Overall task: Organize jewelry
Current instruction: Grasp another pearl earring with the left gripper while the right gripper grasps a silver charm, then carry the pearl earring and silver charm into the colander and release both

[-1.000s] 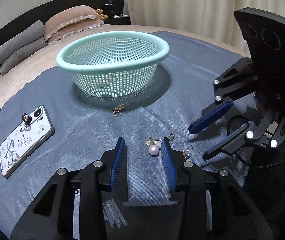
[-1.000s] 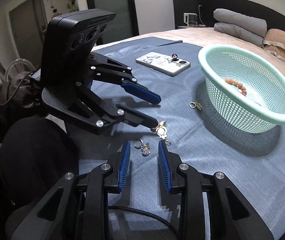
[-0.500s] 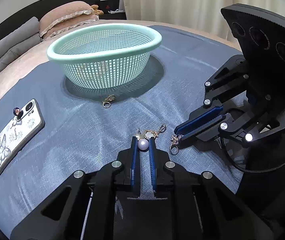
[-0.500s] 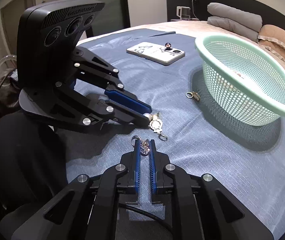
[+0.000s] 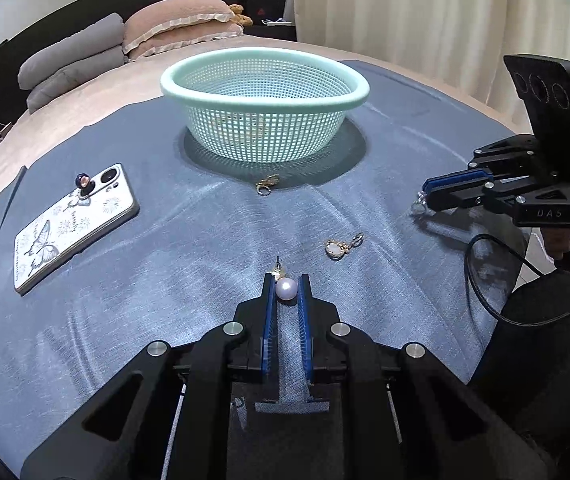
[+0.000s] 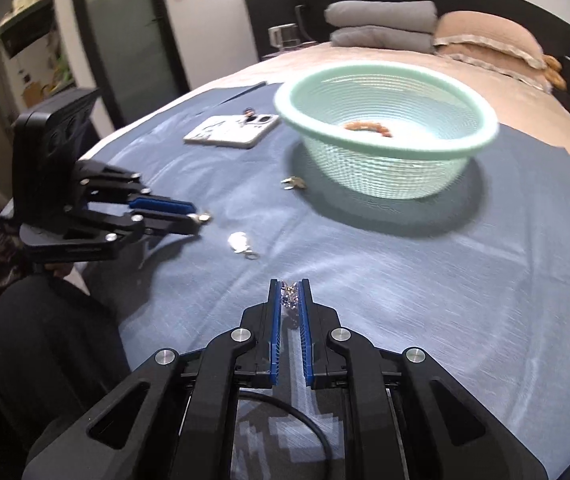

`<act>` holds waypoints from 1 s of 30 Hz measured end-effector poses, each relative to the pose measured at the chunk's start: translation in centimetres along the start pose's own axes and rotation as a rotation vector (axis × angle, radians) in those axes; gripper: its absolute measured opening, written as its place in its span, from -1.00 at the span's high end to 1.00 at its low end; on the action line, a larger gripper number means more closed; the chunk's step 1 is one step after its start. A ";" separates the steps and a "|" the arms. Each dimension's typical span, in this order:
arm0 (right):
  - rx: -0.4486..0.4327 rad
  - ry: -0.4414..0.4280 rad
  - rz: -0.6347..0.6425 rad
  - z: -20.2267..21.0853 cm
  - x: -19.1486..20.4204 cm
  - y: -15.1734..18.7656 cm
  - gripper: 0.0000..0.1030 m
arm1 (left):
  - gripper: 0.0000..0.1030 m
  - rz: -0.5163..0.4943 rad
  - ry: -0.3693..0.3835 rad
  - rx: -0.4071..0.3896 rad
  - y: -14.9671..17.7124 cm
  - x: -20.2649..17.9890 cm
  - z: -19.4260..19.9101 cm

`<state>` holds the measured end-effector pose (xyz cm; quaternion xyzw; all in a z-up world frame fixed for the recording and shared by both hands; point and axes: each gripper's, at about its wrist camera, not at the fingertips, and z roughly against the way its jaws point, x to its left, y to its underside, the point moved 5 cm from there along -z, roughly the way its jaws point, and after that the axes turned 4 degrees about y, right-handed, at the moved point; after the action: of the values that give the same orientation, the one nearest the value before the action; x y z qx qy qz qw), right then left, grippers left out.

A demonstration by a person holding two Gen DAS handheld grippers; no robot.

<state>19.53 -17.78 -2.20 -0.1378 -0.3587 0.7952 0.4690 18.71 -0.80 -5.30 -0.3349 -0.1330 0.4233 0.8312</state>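
Both grippers are pinching jewelry: the left gripper (image 5: 286, 282) is holding a white pearl earring (image 5: 285, 289), the right gripper (image 6: 292, 289) a small sparkling charm (image 6: 289, 296). The mint-green mesh plastic basket (image 5: 263, 80) is lying straight ahead of both, somewhat nearer to the right one.

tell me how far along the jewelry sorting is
Done: a beaded bracelet already lies in the green basket. In hand: the left gripper pinches a pearl earring, the right gripper a sparkly piece. Left: a gold pendant and a clasp on the blue cloth.
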 end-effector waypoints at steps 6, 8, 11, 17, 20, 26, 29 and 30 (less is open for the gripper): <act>-0.047 0.047 -0.156 1.4 -3.4 -1.2 0.84 | 0.77 0.060 -0.070 -0.035 -0.8 0.7 1.7; -0.070 0.041 -0.228 1.8 -4.6 -1.7 0.84 | 0.77 0.099 -0.083 -0.063 -1.8 1.0 2.6; -0.106 0.040 -0.319 2.5 -6.2 -2.9 0.84 | 0.77 0.119 -0.100 -0.089 -3.9 1.4 3.4; -0.192 0.079 -0.368 4.4 -7.7 -6.2 0.84 | 0.77 0.224 -0.139 -0.146 -8.6 2.2 2.8; -0.225 0.085 -0.391 5.0 -8.1 -8.2 0.84 | 0.77 0.232 -0.134 -0.164 -11.5 2.0 2.0; -0.279 0.089 -0.374 5.7 -7.7 -12.6 0.84 | 0.77 0.258 -0.024 -0.165 -15.3 1.7 0.7; -0.272 0.085 -0.364 4.9 -7.5 -14.2 0.84 | 0.77 0.233 -0.043 -0.147 -16.6 1.4 -0.3; -0.260 0.093 -0.362 4.3 -7.5 -14.6 0.84 | 0.77 0.230 -0.050 -0.140 -16.9 1.4 -0.7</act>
<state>30.47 -21.60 10.16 -0.1671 -0.4552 0.6377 0.5985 30.29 -7.04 5.38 -0.3943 -0.1437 0.5138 0.7482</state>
